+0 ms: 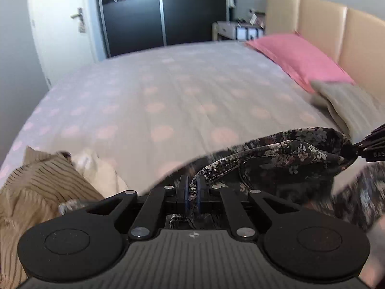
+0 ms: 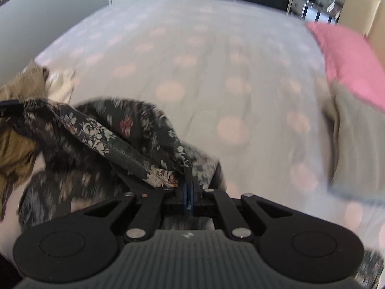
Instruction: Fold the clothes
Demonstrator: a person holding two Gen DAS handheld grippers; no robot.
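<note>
A dark floral garment (image 1: pixel 286 154) hangs stretched between both grippers above the near edge of the bed. My left gripper (image 1: pixel 192 192) is shut on one end of its hem, which runs rightward to the right gripper's fingers (image 1: pixel 370 148) at the frame edge. In the right wrist view, my right gripper (image 2: pixel 189 192) is shut on the other end of the floral garment (image 2: pixel 108 134), whose hem runs left to the left gripper's fingers (image 2: pixel 7 107). The rest of the fabric sags below, blurred.
The bed (image 1: pixel 168 91) has a pale cover with pink dots. A tan striped garment (image 1: pixel 36 187) and a cream cloth (image 1: pixel 101 171) lie near left. A pink pillow (image 1: pixel 296 55), a folded grey item (image 1: pixel 349 103) and a beige headboard (image 1: pixel 336 29) are on the right.
</note>
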